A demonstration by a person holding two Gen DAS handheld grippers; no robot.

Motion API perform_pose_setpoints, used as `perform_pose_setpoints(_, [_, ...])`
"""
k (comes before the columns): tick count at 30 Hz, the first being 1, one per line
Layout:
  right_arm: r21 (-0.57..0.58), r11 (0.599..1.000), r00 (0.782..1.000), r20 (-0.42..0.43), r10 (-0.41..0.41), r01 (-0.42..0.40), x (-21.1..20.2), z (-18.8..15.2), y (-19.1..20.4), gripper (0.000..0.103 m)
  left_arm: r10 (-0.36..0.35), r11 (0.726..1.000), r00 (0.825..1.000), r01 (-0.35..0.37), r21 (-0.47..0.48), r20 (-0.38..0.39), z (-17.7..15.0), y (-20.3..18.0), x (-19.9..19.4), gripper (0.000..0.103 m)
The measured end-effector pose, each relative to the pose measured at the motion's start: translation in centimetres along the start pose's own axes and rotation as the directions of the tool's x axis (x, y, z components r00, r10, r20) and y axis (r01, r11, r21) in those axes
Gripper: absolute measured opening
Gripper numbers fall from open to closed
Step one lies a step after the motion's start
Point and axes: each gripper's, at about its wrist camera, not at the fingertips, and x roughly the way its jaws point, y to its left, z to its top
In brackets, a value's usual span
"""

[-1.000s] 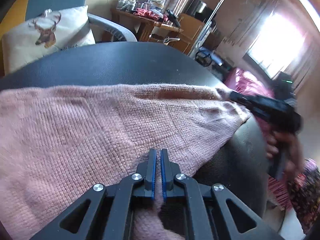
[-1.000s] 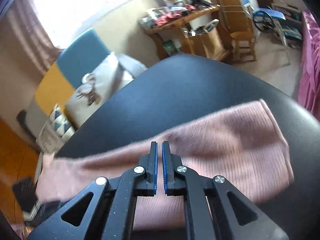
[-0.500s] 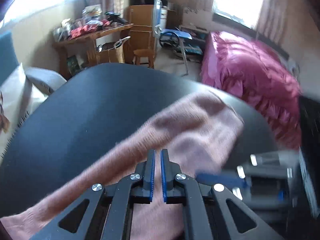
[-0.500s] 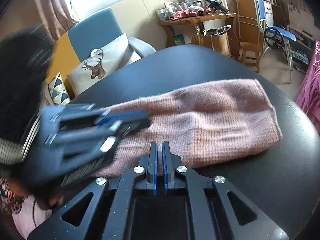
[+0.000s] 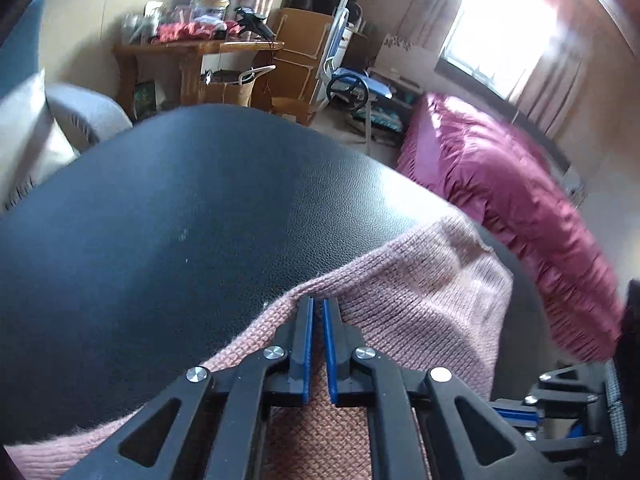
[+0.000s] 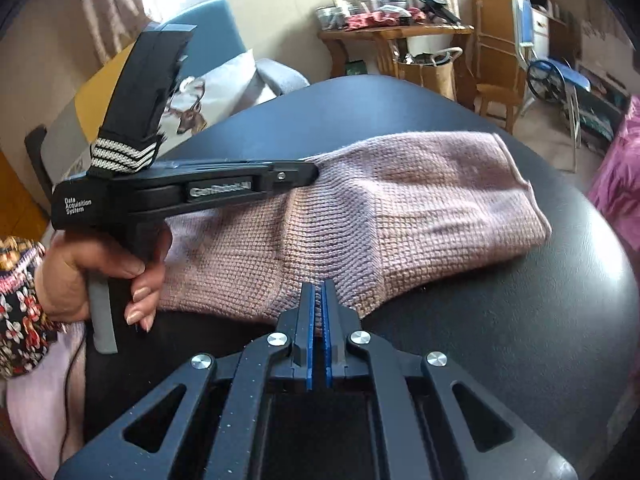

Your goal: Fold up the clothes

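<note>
A pink knit garment lies as a long folded band across the round black table. My left gripper is shut at the garment's far edge, where the knit rises in a peak to its tips. A hand holds its grip at the left. My right gripper is shut at the near edge, with pink knit showing between its pads. A crease runs across the band between the two grippers.
A magenta bed stands beyond the table's right edge. A cluttered wooden desk and a stool are at the back. A deer cushion leans on an armchair to the left.
My left gripper has swung from over the spread knit to the band's far edge. My right gripper has drawn back to the near edge. The garment now lies narrower.
</note>
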Motion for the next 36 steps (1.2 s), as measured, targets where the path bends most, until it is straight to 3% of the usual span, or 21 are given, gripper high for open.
perform_pose_setpoints(4, [-0.007,0.999,0.999,0.009,0.040,-0.039,-0.4,0.6,-0.1,0.005,0.059,0.997,0.998,-0.059,0.053,0.012,0.0,-1.1,0.0,0.007])
perform_pose_setpoints(7, [0.106,0.993,0.991,0.127,0.047,-0.060,-2.6,1.7,-2.3,0.005,0.083,0.994,0.996,-0.084,0.073,0.020,-0.1,-1.5,0.0,0.007])
perform_pose_setpoints(12, [0.085,0.996,1.000,0.013,-0.010,0.009,0.1,2.1,-3.4,0.005,0.115,0.988,0.993,-0.117,0.097,0.025,-0.1,-2.1,0.2,0.007])
perform_pose_setpoints(16, [-0.007,0.997,0.997,0.007,-0.078,0.078,-0.4,0.7,-3.3,0.001,0.150,0.980,0.988,-0.153,0.126,0.030,-0.2,-2.7,0.3,0.007])
perform_pose_setpoints(19, [0.061,0.998,0.999,0.038,-0.035,0.033,-0.6,-0.1,-4.6,0.001,0.183,0.970,0.983,-0.184,0.157,0.026,-0.1,-3.5,0.1,0.007])
perform_pose_setpoints(21, [0.078,0.997,0.998,0.054,-0.032,0.028,-0.6,-0.1,-4.8,0.001,0.184,0.956,0.983,-0.182,0.229,0.015,-0.5,-5.1,-0.2,0.005])
perform_pose_setpoints(29, [0.151,0.986,0.994,0.085,0.065,-0.077,-0.9,-0.1,-6.2,0.001,0.093,0.972,0.995,-0.086,0.219,-0.022,2.5,-8.6,3.3,0.004])
perform_pose_setpoints(32, [0.131,0.990,0.996,0.084,0.041,-0.052,-1.0,-0.2,-5.7,0.001,0.068,0.990,0.997,-0.064,0.122,-0.030,3.9,-7.5,4.7,0.004])
perform_pose_setpoints(36, [0.103,0.995,0.996,0.084,-0.002,-0.007,-1.1,-0.2,-5.1,0.001,0.055,0.989,0.998,-0.053,0.141,-0.012,3.8,-7.0,5.1,0.007])
